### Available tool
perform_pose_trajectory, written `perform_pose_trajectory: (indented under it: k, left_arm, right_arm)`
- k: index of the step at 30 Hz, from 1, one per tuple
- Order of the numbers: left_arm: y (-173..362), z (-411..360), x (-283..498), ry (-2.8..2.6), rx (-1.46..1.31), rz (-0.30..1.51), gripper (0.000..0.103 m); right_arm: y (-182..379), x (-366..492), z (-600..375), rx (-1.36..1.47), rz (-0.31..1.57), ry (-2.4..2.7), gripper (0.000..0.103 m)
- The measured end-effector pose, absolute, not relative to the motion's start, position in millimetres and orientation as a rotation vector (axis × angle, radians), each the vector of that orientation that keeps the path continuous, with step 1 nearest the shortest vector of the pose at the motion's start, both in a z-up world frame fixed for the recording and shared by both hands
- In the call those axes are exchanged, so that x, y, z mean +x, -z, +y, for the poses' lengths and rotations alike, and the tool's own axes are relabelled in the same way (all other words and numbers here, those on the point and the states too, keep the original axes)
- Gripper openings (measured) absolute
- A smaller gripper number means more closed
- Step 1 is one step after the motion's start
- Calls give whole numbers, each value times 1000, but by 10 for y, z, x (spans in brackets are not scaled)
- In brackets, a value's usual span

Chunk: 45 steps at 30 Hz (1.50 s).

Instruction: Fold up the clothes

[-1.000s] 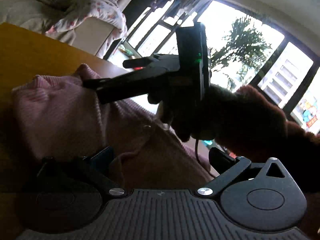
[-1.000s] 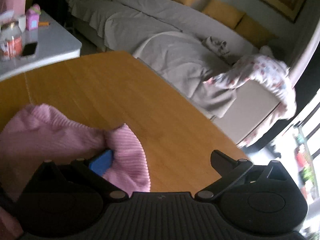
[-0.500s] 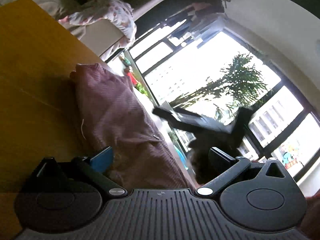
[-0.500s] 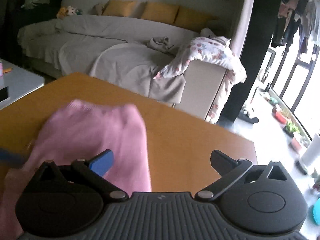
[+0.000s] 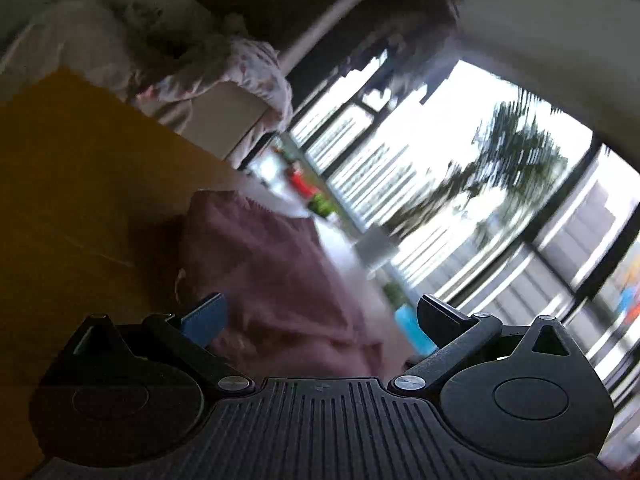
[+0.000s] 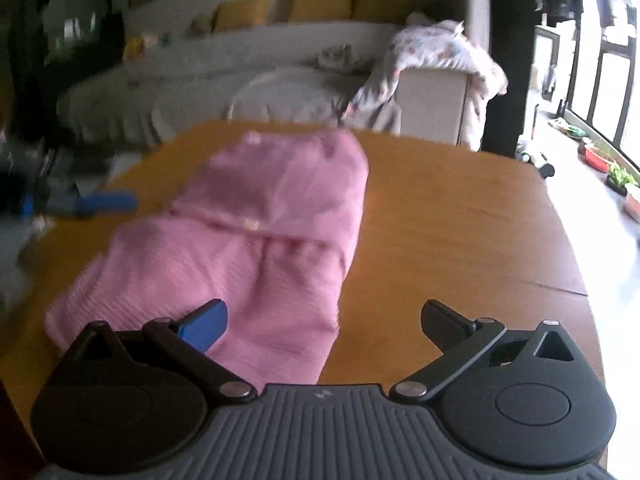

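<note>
Room: we see a living room with a long grey-covered sofa (image 6: 248, 80), yellow cushions (image 6: 320, 2) along its back, a floral blanket (image 6: 440, 52) draped over its end, and large windows (image 5: 460, 168) at 2 o'clock in the left wrist view.
Desk: the wooden desk (image 6: 460, 220) fills the middle of the right wrist view.
Pink garment: the pink knit garment (image 6: 256, 240) lies on the desk, folded into a long shape running from 7 o'clock toward 12 o'clock; both views are blurred.
Right tool: we hold the right tool (image 6: 324, 320) above the near end of the garment, its fingers spread wide and holding nothing.
Left tool: the left tool (image 5: 320, 320) is spread wide too, empty, with the garment just ahead of it at 11 o'clock.
Blue object: something blue (image 6: 108, 202) sits at 9 o'clock, too blurred to identify.
</note>
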<state>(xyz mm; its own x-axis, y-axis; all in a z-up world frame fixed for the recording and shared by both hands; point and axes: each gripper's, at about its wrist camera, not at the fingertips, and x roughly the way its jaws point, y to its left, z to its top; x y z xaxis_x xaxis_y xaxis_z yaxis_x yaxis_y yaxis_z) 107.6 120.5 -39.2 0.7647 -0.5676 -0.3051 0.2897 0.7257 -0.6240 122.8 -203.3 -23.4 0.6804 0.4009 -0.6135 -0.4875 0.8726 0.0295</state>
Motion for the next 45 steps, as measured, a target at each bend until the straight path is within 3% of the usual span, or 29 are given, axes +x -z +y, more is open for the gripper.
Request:
perform_pose_trajectory:
  k: [12,19,24,30,37,45]
  left_arm:
    - [412,684,523,653,-389,712,103]
    - [94,820,493,711,-393,663,103]
    - [24,849,827,658,-487,600,103]
    - [264,619,1159,670,-404,786,103]
    - [-72,875,1795,619,-525,628,103]
    - [401,944,2494,453,-554,740,103]
  right_arm:
    - [312,892,-1939,-346,607,-504,103]
    - [-10,1171,-1974,-284,507,-451,103]
    - [139,1775,-1857,-227,590,-345,103]
    - [415,1974,-1938,-192,686,-331,103]
    - [440,1979,-1972,-165,695,-336,103]
    - [339,2040,-1909,-178,638,-341,103]
